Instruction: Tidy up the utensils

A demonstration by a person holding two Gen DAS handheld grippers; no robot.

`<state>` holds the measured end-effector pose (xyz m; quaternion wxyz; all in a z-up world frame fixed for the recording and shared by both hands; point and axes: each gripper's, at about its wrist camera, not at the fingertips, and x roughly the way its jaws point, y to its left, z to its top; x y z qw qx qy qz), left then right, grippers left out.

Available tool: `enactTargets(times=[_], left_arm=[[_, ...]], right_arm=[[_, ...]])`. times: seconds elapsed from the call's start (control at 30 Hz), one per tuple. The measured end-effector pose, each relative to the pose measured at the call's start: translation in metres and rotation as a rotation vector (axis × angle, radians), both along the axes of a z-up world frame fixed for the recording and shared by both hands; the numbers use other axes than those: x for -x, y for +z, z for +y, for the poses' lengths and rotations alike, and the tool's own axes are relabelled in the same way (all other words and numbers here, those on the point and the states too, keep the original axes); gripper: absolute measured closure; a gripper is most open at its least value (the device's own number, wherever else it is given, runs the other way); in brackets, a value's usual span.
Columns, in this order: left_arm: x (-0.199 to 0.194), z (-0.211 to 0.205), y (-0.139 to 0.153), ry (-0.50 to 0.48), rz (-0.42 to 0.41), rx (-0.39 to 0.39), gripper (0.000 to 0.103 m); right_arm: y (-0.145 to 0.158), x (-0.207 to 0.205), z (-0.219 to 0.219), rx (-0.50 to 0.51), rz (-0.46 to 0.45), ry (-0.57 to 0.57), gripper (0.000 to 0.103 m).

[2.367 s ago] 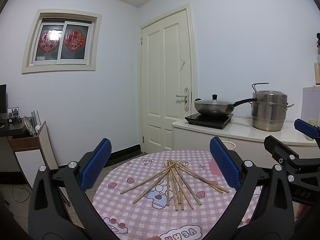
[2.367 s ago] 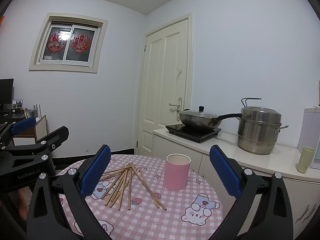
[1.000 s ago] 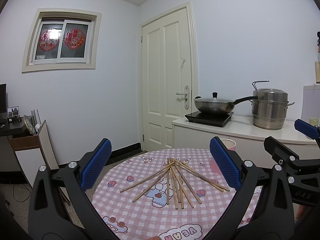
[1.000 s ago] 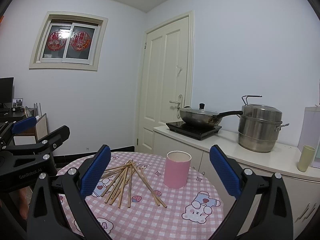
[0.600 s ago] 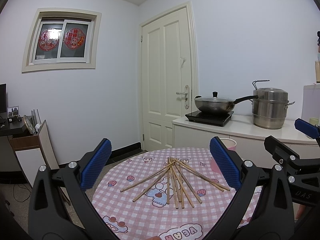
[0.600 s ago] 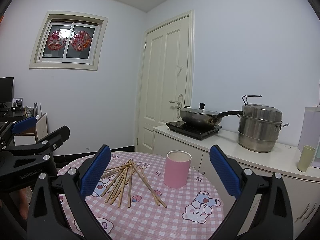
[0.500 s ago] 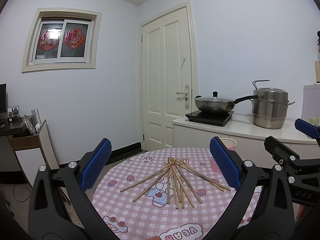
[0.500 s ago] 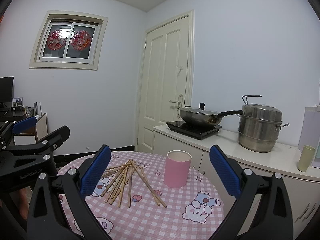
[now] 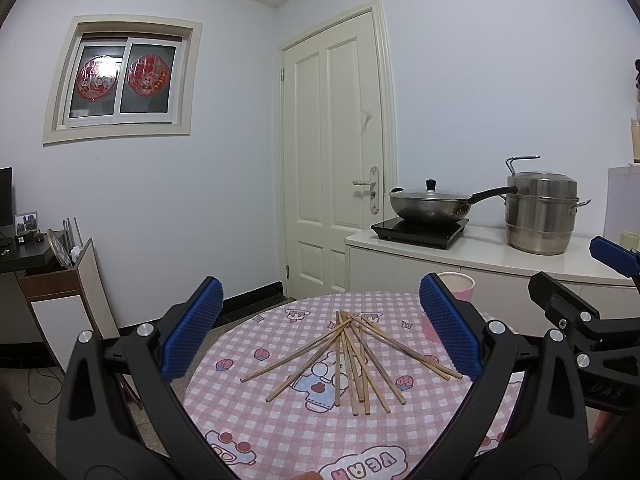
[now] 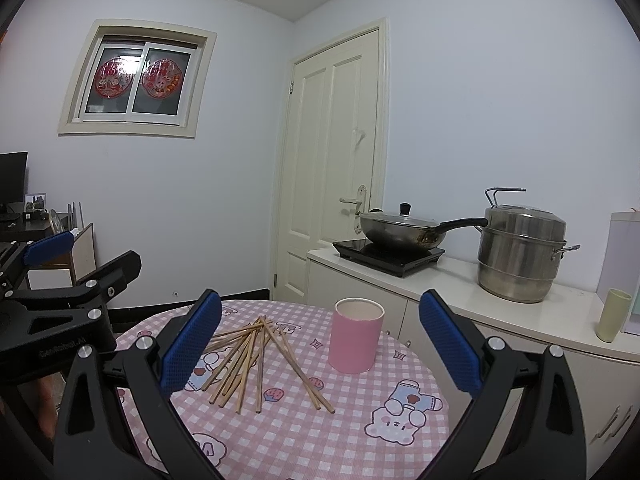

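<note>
**Wooden chopsticks loose on the checked cloth**

Wooden chopsticks (image 9: 352, 354) lie in a crossed fan on the pink checked tablecloth (image 10: 304, 440), their far ends bunched together and their near ends spread toward me. Just to the right of them stands the pink cup (image 10: 356, 335), upright and open-topped, apart from the sticks.

My left gripper (image 9: 319, 327) hangs above the near side of the round table with its blue pads (image 9: 192, 328) spread wide and nothing between them. My right gripper (image 10: 319, 330) is likewise wide apart and empty, framing both the sticks and the cup.

Beyond the table, a white counter (image 10: 460, 292) carries a lidded wok (image 10: 400, 230) on a black hob and a steel steamer pot (image 10: 520, 256). A cream door (image 9: 336, 160) stands closed behind.
</note>
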<state>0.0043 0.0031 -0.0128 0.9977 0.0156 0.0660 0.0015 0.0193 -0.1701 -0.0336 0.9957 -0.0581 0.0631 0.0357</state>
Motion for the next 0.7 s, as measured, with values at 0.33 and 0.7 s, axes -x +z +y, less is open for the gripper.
enactTargets(times=[0.33, 0.7], left_arm=[[-0.010, 0.003, -0.005, 0.009, 0.035, -0.014, 0.006], [-0.055, 0.019, -0.030, 0.014, 0.167, -0.029, 0.006]], right_arm=[[-0.002, -0.011, 0.003, -0.012, 0.040, 0.038, 0.008], [-0.019, -0.050, 0.013, 0.022, 0.153, 0.059, 0.007]])
